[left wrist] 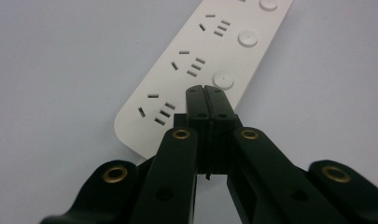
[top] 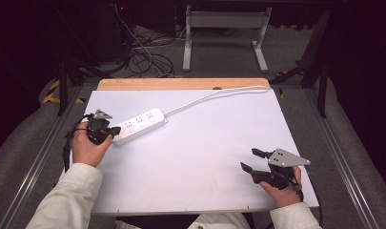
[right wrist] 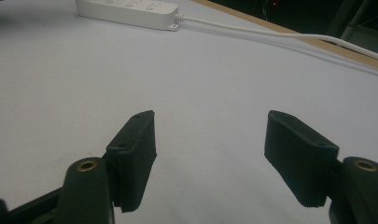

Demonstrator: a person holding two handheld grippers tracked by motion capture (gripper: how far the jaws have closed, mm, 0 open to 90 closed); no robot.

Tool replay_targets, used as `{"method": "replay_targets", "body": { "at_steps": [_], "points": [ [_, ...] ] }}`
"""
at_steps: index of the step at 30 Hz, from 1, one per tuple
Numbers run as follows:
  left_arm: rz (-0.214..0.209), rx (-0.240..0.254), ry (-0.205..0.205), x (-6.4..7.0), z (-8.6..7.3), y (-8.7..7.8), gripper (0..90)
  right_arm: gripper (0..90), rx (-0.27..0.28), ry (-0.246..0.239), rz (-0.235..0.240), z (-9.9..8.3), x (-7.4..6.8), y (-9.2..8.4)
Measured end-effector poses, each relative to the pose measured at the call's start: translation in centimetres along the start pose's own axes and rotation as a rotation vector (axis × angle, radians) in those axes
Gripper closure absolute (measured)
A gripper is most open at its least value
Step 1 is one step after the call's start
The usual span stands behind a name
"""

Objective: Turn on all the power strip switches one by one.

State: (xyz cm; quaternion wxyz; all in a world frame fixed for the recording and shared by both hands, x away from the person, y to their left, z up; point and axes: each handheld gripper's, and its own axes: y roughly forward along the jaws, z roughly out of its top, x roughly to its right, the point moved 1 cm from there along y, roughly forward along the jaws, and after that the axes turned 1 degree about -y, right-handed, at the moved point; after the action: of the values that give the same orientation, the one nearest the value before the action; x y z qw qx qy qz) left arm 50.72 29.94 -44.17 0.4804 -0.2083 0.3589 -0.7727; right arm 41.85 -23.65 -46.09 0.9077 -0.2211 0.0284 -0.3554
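Note:
A white power strip (top: pixel 139 125) with three socket groups and round buttons lies at the table's back left, its white cable (top: pixel 214 94) running to the far edge. My left gripper (top: pixel 115 130) is shut with nothing between its jaws, its tips over the strip's near end. In the left gripper view the closed gripper (left wrist: pixel 206 89) sits just short of the nearest round button (left wrist: pixel 223 80). My right gripper (top: pixel 248 160) stands open near the front right, empty. The right gripper view has the open gripper (right wrist: pixel 210 130) over bare table, the power strip (right wrist: pixel 130 10) far off.
The white table (top: pixel 205 143) has a wooden strip (top: pixel 181 84) along its far edge. Beyond it, a floor with tangled cables (top: pixel 143 57) and a white frame's legs (top: pixel 224 33). Metal rails (top: pixel 38 152) flank the table.

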Motion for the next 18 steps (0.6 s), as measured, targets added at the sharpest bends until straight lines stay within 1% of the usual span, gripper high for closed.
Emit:
{"method": "replay_targets", "body": {
  "at_steps": [3, 8, 10, 11, 15, 16, 18],
  "points": [
    [-0.003, -0.003, -0.018, -0.1, 0.1, 0.4, 89.9, 34.4, 0.002, 0.002, 0.003, 0.0, 0.0, 0.0],
    [0.001, -0.027, -0.039, -0.6, 0.1, 1.2, 89.9, 34.4, 0.002, 0.001, 0.004, 0.0, 0.0, 0.0],
    [-0.002, -0.029, -0.048, -0.6, 0.1, 1.3, 89.9, 34.4, 0.002, 0.003, 0.006, 0.0, 0.0, 0.0],
    [-0.001, -0.034, -0.057, -0.8, 0.1, 1.4, 89.9, 34.4, 0.002, 0.004, 0.007, 0.0, 0.0, 0.0],
    [-0.004, -0.043, -0.065, -0.8, 0.1, 1.4, 89.9, 34.3, -0.001, 0.002, 0.007, 0.0, 0.0, 0.0],
    [-0.01, -0.045, -0.067, -0.8, 0.1, 1.3, 89.9, 34.3, 0.0, 0.003, 0.008, 0.0, 0.0, 0.0],
    [-0.013, -0.049, -0.063, -0.7, 0.1, 1.4, 89.9, 34.4, 0.001, 0.005, 0.008, 0.0, 0.0, 0.0]
  ]
}}
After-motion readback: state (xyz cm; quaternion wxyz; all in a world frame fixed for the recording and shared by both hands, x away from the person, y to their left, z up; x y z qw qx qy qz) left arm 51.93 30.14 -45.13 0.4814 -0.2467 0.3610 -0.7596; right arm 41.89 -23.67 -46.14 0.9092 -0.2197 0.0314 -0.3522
